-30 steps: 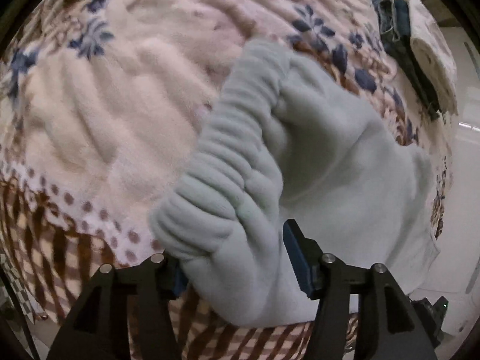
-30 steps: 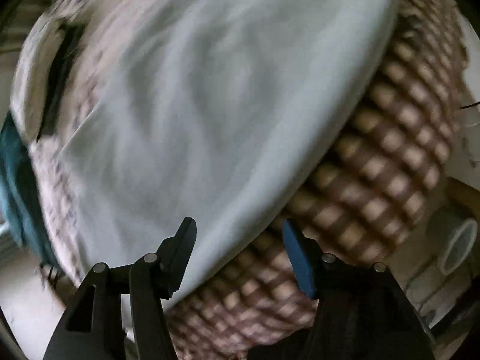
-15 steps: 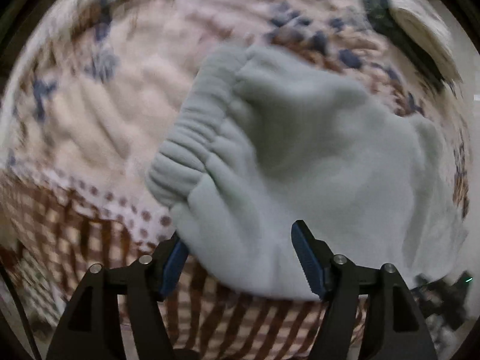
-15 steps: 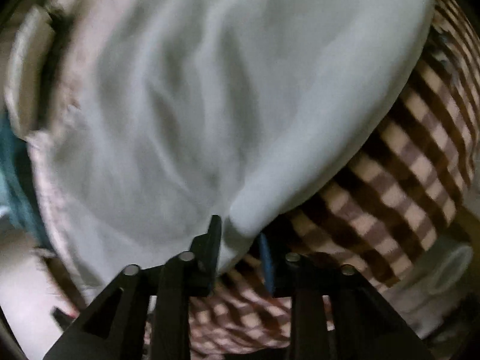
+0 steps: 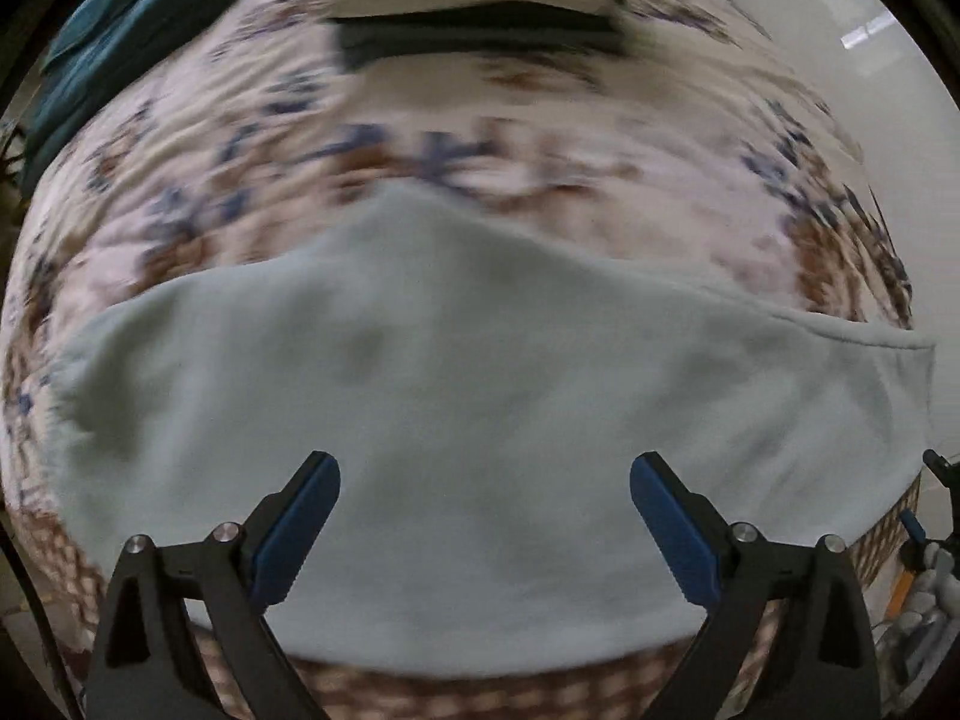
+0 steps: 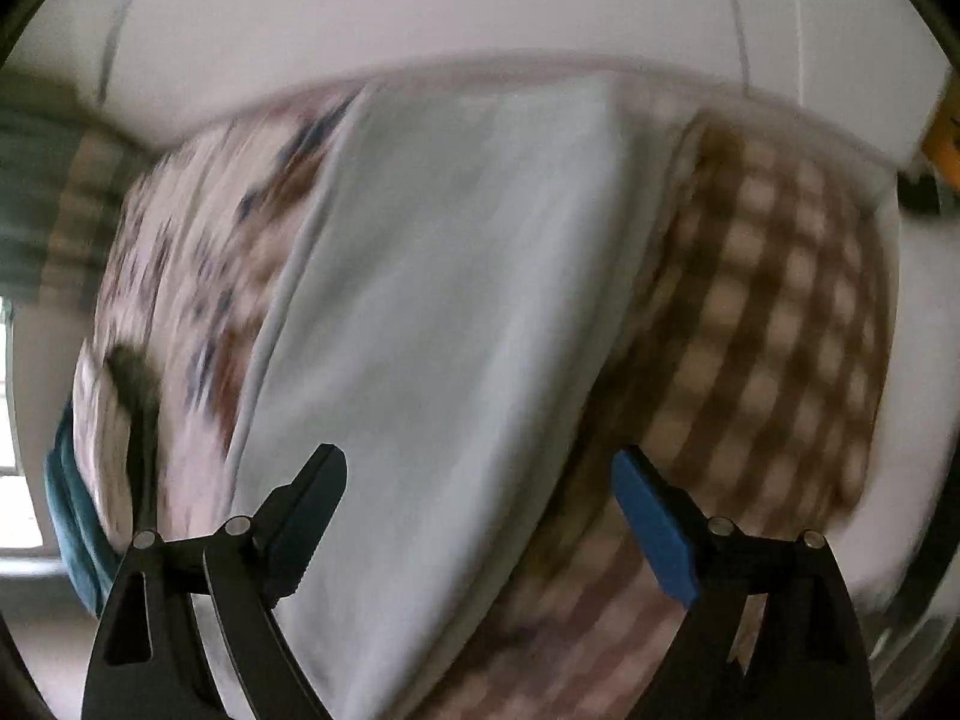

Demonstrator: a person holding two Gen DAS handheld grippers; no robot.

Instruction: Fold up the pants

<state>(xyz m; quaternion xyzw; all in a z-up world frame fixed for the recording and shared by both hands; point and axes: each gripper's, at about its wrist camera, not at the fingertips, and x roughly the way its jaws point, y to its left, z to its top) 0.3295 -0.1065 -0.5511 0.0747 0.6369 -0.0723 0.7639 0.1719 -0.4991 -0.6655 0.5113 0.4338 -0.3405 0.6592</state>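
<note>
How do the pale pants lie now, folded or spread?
Folded: the pale pants lie as one flat, doubled panel on the blanket, no separate legs visible.

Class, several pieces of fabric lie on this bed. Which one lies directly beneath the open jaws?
The pale grey pants, plain and spread flat near the bed's edge. The dark folded garment and the teal cloth lie far behind, across the flowered blanket.

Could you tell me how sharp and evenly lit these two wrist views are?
Left wrist view: motion blur smears the floral blanket and the dark folded stack, while the left gripper stays crisp; fisheye bending curves the pale pants. Right wrist view: heavier smear over the pants and checked cover; the wall looks washed out.
</note>
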